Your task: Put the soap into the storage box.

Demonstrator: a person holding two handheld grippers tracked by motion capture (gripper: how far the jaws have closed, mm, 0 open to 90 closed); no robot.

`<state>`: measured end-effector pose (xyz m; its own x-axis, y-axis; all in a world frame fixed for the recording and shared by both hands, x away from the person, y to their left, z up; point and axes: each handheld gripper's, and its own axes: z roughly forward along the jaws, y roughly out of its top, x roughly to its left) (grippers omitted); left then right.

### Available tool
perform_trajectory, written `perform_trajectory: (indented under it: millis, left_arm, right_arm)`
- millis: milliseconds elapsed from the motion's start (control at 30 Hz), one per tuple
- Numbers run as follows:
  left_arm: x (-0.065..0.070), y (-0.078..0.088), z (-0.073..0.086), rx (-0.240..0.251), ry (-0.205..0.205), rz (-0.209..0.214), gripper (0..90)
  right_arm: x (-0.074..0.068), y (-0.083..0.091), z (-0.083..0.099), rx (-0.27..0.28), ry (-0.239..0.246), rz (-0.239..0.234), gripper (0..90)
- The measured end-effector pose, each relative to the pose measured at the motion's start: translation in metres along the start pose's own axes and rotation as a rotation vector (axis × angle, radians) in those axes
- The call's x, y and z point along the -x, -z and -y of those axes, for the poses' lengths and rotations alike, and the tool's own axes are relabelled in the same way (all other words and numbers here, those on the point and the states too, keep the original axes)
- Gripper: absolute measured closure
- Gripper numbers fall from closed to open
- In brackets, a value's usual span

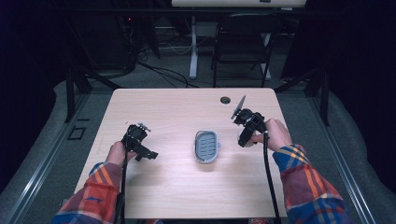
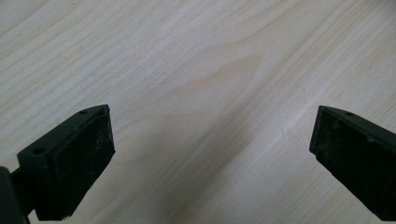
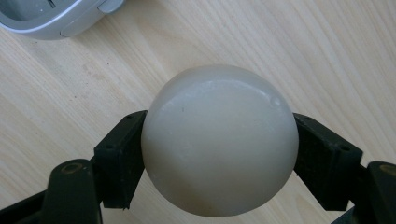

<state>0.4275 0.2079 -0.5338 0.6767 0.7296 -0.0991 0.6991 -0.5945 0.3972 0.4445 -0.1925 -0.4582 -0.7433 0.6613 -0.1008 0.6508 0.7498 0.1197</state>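
Your right tongs (image 3: 219, 154) are closed on the smooth white oval soap (image 3: 219, 140), pads at its widest sides; it looks hard and slippery, so I think you should keep the grip at the middle and press gently. Just beyond them lies the grey soap dish (image 1: 206, 146) on the worktop (image 1: 177, 186). Farther, your left tongs (image 2: 212, 163) are wide open and hold nothing.

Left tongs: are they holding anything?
No: the left tongs stand wide open over the bare wooden table.

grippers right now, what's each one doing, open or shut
Left gripper: open, nothing between its jaws, bare table below.
Right gripper: shut on the white soap bar.
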Motion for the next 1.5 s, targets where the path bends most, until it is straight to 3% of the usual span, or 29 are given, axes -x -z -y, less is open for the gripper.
perform_trajectory:
  millis: [567, 1100, 1500]
  left_arm:
    - [-0.001, 0.001, 0.002, 0.005, 0.009, -0.004, 0.0]
    - [-0.001, 0.002, 0.002, 0.009, 0.007, -0.006, 0.0]
    - [-0.001, 0.002, 0.002, 0.010, 0.009, -0.004, 0.0]
  right_arm:
    - [-0.010, 0.010, -0.018, 0.012, 0.042, 0.003, 24.4]
    - [-0.032, 0.022, -0.043, 0.016, 0.109, 0.010, 24.4]
    - [-0.045, 0.018, -0.060, 0.015, 0.147, -0.002, 24.4]
